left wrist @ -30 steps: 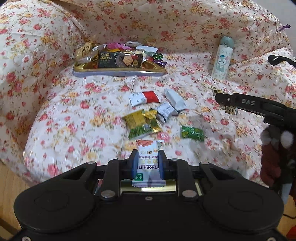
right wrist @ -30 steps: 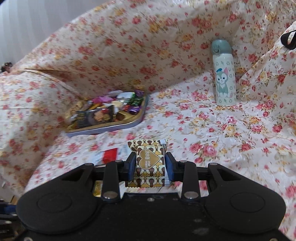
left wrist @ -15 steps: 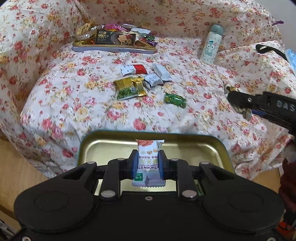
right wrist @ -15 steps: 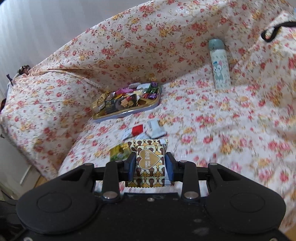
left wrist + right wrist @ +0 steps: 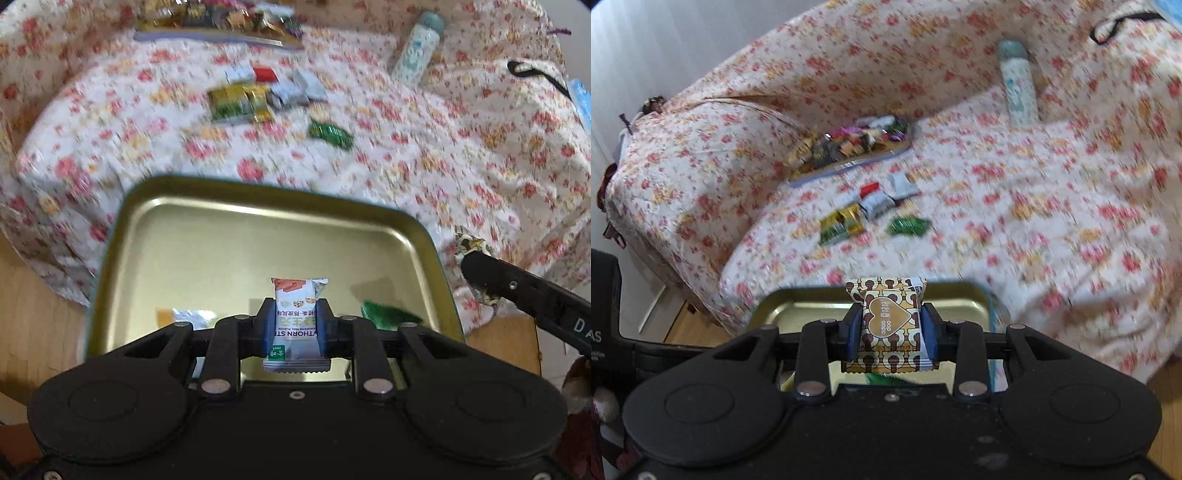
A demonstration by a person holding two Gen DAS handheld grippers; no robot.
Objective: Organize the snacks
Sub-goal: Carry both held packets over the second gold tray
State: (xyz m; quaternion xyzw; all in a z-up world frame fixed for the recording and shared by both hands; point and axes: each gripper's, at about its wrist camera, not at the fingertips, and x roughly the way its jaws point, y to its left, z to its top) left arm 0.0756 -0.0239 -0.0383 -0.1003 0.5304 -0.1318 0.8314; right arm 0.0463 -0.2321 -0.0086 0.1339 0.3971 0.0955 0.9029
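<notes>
A: Left claw (image 5: 295, 325) clamps a white packet (image 5: 297, 317) above the gold tray (image 5: 258, 206); right claw (image 5: 891, 330) grips a heart-printed packet (image 5: 888, 325).

B: Both look light, crinkly, likely slippery; mid-body holds seem best.

A tray (image 5: 155, 236) is set in the foreground, in front of a covered sofa (image 5: 424, 155). Two packets (image 5: 388, 315) are seen lying in it, one at each side. Loose snacks (image 5: 255, 98) are scattered on the sofa seat behind the tray. Farther back a second tray (image 5: 849, 168), piled with snacks, is placed, and a bottle (image 5: 1017, 85) is propped to its right.
</notes>
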